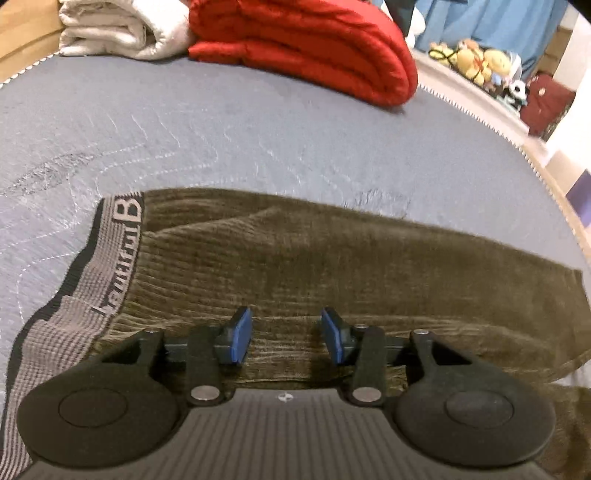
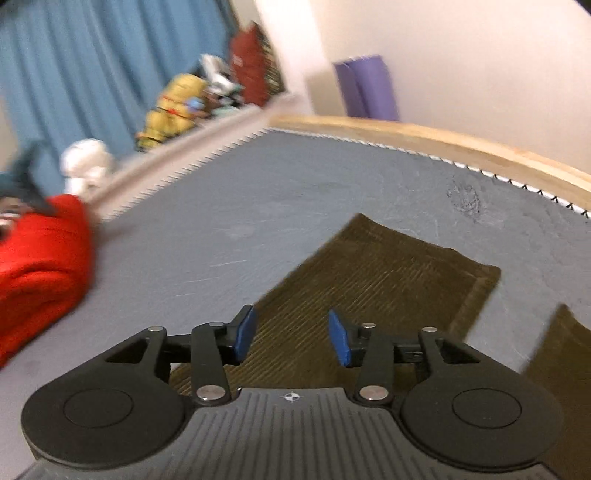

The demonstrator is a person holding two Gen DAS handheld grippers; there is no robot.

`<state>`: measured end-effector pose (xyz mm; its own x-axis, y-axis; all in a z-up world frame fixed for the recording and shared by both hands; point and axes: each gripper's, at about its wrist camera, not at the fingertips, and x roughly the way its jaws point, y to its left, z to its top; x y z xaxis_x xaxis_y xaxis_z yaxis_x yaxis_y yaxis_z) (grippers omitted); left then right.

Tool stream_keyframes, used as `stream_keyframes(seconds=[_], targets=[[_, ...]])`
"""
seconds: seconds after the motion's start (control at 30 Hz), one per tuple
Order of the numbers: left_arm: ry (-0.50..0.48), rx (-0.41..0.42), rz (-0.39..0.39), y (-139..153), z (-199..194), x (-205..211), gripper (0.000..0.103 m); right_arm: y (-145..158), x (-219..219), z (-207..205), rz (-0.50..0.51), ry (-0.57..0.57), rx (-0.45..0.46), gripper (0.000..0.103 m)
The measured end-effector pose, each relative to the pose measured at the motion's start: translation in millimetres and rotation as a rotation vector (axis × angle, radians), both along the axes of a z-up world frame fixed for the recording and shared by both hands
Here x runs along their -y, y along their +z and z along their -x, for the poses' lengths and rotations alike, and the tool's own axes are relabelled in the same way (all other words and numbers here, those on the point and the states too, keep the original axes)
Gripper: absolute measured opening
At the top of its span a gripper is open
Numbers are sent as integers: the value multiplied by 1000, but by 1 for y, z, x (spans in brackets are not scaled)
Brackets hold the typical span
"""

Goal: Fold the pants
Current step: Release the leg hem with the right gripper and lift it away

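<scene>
Olive-brown corduroy pants point(image 1: 332, 266) lie flat on the grey mattress point(image 1: 221, 129), with the grey lettered waistband point(image 1: 110, 258) at the left. My left gripper point(image 1: 288, 338) hovers just above the fabric near its front edge, open, nothing between the blue pads point(image 1: 242, 334). In the right wrist view a pant leg point(image 2: 369, 273) stretches away to its hem at the right, and a second olive piece point(image 2: 565, 354) shows at the right edge. My right gripper point(image 2: 291, 338) hangs over that leg, open and empty; this view is blurred.
A folded red blanket point(image 1: 314, 48) and a folded white one point(image 1: 122, 29) rest at the far side of the mattress. Beyond are blue curtains point(image 2: 74, 74), stuffed toys point(image 1: 476, 59) on a ledge and a wooden bed frame edge point(image 2: 443, 140).
</scene>
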<state>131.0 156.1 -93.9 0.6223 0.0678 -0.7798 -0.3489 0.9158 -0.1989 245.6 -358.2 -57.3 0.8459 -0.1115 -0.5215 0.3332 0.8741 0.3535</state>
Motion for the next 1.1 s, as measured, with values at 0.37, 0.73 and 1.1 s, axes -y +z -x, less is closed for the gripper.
stream_keyframes(seconds=[0.37,0.73,1.1], targets=[[23,116,-27,58,65,-4,48,80,-50,218,106,272,395,68],[-155,53,-96,64,119,12,50,51,-67,278,246,425,396,68],[-398,52,-181,22,137,54,56,45,-58,286,155,454,557,68]])
